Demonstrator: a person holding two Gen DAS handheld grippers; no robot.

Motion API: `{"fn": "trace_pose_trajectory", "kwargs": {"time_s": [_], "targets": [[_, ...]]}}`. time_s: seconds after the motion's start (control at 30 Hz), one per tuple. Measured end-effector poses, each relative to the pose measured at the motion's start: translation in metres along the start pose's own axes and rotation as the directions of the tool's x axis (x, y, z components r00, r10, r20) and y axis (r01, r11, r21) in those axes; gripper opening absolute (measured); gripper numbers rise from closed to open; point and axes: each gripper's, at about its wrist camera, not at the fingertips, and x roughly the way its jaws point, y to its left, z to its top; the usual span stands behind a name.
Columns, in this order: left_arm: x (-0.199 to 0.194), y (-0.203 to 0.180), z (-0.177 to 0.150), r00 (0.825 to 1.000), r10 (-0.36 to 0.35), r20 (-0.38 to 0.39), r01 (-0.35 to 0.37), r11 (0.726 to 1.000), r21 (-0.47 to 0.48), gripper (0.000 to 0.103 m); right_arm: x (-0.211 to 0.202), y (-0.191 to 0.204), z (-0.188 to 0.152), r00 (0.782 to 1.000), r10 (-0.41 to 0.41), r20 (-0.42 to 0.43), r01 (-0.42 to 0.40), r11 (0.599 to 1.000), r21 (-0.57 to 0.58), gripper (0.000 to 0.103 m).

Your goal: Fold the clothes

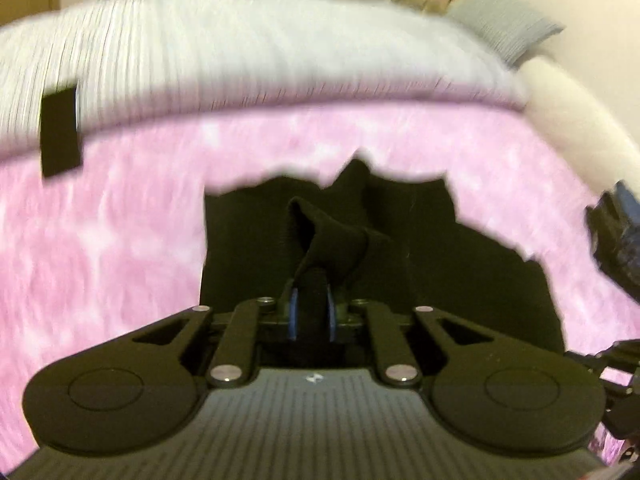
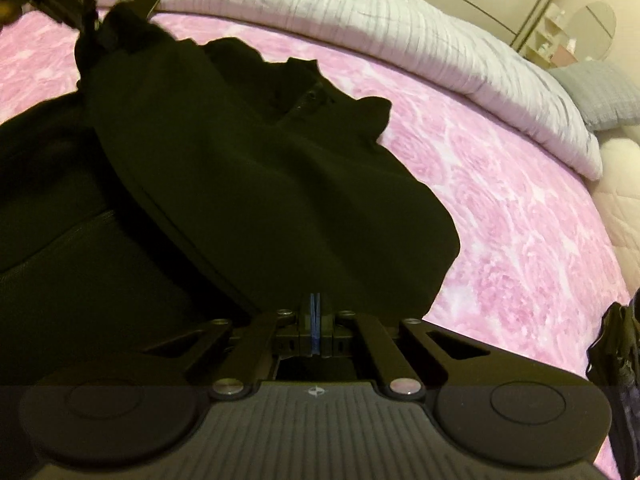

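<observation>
Left tool (image 1: 312, 312): closed on a bunched edge of the black garment (image 1: 400, 248), lifted off the pink bedspread (image 1: 100, 240). Right tool (image 2: 315, 328): pads pressed together at the garment's near hem; grip on cloth cannot be confirmed. Garment extends ahead-left, toward the left tool.

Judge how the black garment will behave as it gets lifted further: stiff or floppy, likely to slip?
Probably floppy: the black garment sags in soft folds over the pink bedspread. A pinched ridge bunches at the left tongs, so it likely drapes rather than holding shape. The right tongs look closed on its edge; the knit probably grips well.
</observation>
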Motion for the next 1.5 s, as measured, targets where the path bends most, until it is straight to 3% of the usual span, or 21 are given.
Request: {"fn": "trace_pose_trajectory", "kwargs": {"time_s": [0.1,0.2,0.27,0.33,0.4,0.47,0.53,0.67,0.83,0.9,0.97,1.03,1.07,1.1,1.13,1.2,1.37,1.43,1.5], "targets": [[0.004,0.013,0.005,0.999,0.029,-0.02,-0.029,1.0,0.002,0.01,-0.008,-0.007,0.008,0.999,-0.026,0.034,0.024,0.998,0.056,0.0],[0.022,0.033,-0.007,0.993,0.036,-0.108,-0.043,0.997,-0.061,0.01,-0.012,-0.002,0.009,0.998,0.028,0.06,-0.032,0.998,0.06,0.006],[0.03,0.041,-0.017,0.989,0.041,-0.144,-0.052,0.996,-0.076,0.01,-0.011,0.01,0.009,0.993,0.1,0.064,-0.102,0.995,0.02,0.007],[0.032,0.05,-0.025,0.985,0.056,-0.162,-0.072,0.993,-0.092,0.01,-0.006,0.028,0.008,0.987,0.151,0.054,-0.149,0.988,-0.048,0.018],[0.028,0.056,-0.033,0.982,0.073,-0.174,-0.09,0.991,-0.097,0.01,0.006,0.044,0.007,0.985,0.173,0.021,-0.17,0.98,-0.103,0.025],[0.029,0.061,-0.039,0.978,0.083,-0.193,-0.103,0.99,-0.096,0.01,0.018,0.051,0.008,0.988,0.152,-0.014,-0.152,0.981,-0.119,0.024],[0.023,0.059,-0.036,0.981,0.094,-0.172,-0.105,0.993,-0.058,0.01,0.026,0.051,0.009,0.994,0.106,-0.04,-0.11,0.988,-0.105,0.024],[0.0,0.041,-0.01,0.998,0.058,-0.037,-0.058,0.998,0.01,0.01,0.026,0.042,0.01,0.997,0.053,-0.051,-0.056,0.996,-0.063,0.024],[0.018,0.048,-0.008,0.995,0.053,-0.082,-0.051,0.998,0.032,0.01,0.015,0.051,0.003,0.99,0.136,-0.045,-0.14,0.985,-0.097,0.035],[0.029,0.05,-0.016,0.99,0.067,-0.125,-0.062,0.997,0.049,0.01,0.022,0.051,0.004,0.996,0.073,-0.059,-0.08,0.991,-0.108,0.034],[0.041,0.053,-0.029,0.98,0.092,-0.179,-0.078,0.994,0.079,0.011,0.029,0.046,0.004,0.997,-0.003,-0.074,-0.004,0.996,-0.09,0.023],[0.053,0.055,-0.043,0.967,0.103,-0.235,-0.087,0.993,0.079,0.011,0.031,0.037,0.003,0.994,-0.059,-0.093,0.054,0.997,-0.053,0.003],[0.058,0.056,-0.049,0.96,0.111,-0.256,-0.092,0.992,0.085,0.011,0.03,0.033,0.002,0.992,-0.068,-0.102,0.063,0.997,-0.045,0.003],[0.061,0.056,-0.055,0.954,0.119,-0.275,-0.097,0.991,0.094,0.012,0.03,0.03,0.0,0.991,-0.076,-0.112,0.072,0.997,-0.038,0.007],[0.063,0.056,-0.058,0.95,0.128,-0.285,-0.103,0.99,0.1,0.013,0.028,0.029,-0.002,0.991,-0.061,-0.122,0.058,0.998,-0.035,0.02],[0.064,0.057,-0.063,0.947,0.142,-0.287,-0.116,0.987,0.108,0.014,0.024,0.027,-0.006,0.989,-0.025,-0.143,0.021,0.999,-0.031,0.037],[0.061,0.058,-0.055,0.949,0.157,-0.275,-0.116,0.98,0.16,0.012,-0.003,0.023,-0.009,0.995,-0.019,-0.094,0.022,0.999,0.038,0.038],[0.063,0.059,-0.05,0.949,0.166,-0.27,-0.115,0.974,0.193,0.011,-0.013,0.011,-0.005,0.997,-0.066,-0.039,0.07,0.993,0.093,0.038],[0.063,0.061,-0.047,0.95,0.178,-0.258,-0.125,0.969,0.212,0.009,-0.013,-0.008,0.0,0.995,-0.103,-0.005,0.103,0.98,0.171,0.046]]}}
